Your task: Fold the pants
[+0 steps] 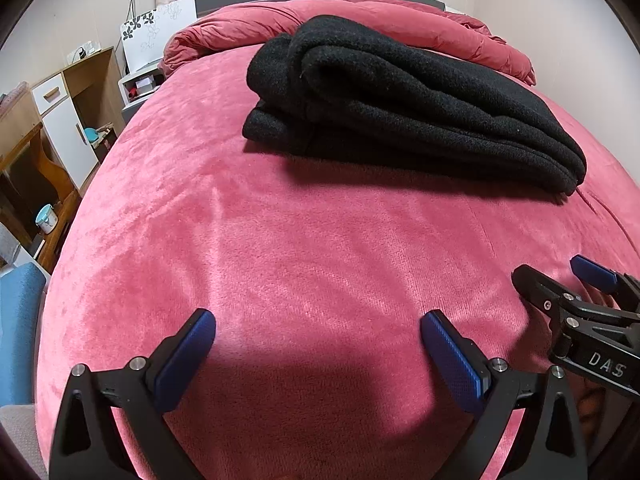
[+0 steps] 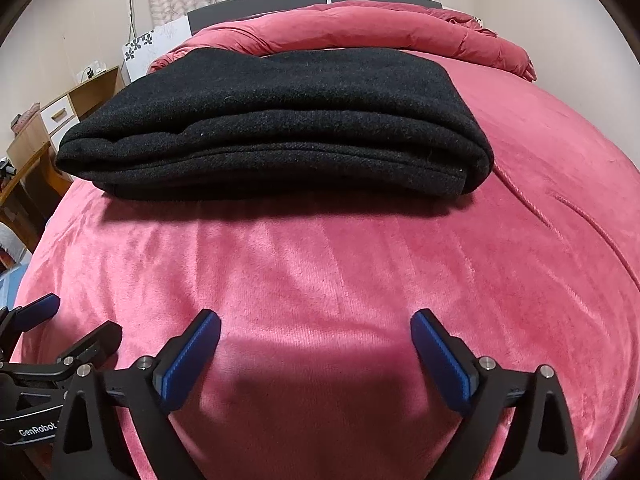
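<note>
Right wrist view: we saw the pants [image 2: 276,120] folded into a stack at 12 o'clock on the bed [image 2: 360,264].
Grippers: left gripper [image 1: 318,330] and right gripper [image 2: 316,330] gaped empty.
Left: seemingly nothing.

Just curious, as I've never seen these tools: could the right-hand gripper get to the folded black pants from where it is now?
Probably yes. The right gripper is open and empty, and only bare pink bedcover lies between it and the black pants.

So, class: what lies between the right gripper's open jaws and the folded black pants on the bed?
Nothing but bare pink bedspread lies between the right gripper and the pants, seen in the right wrist view.
</note>
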Available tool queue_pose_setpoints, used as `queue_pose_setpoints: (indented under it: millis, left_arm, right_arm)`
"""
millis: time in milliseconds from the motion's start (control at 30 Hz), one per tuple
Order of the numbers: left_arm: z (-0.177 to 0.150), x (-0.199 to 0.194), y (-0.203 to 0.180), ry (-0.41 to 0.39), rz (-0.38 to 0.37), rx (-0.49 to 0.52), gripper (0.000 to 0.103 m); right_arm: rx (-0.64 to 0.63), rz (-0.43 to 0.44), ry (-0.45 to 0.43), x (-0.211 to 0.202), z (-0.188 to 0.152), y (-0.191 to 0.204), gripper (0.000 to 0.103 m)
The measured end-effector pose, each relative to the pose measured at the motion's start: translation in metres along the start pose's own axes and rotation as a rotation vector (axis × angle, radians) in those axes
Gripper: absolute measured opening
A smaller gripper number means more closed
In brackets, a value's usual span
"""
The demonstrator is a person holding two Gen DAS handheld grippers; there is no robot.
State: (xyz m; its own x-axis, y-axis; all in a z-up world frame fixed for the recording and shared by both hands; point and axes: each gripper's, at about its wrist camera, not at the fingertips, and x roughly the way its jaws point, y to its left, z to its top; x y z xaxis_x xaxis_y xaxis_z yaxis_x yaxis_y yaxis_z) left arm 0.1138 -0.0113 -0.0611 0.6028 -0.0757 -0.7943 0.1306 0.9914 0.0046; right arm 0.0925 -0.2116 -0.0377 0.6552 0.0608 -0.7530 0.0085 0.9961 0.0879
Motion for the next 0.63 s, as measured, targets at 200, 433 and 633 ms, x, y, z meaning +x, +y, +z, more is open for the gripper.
queue_pose_setpoints:
  millis: [200, 433, 633]
  left_arm:
    - [0.0002, 0.0008, 0.0014, 0.0, -0.007, -0.006, 0.103]
    - [0.0006, 0.002, 0.0015, -0.001, -0.008, -0.01, 0.103]
    - [0.0003, 0.0026, -0.0011, -0.005, -0.002, -0.005, 0.103]
  right_arm:
    - [0.0, 0.004, 0.002, 0.0005, 0.001, -0.0007, 0.099]
    - [0.0, 0.004, 0.001, 0.0006, 0.0008, -0.0001, 0.099]
    - [0.001, 0.004, 0.001, 0.0005, 0.0008, -0.0001, 0.099]
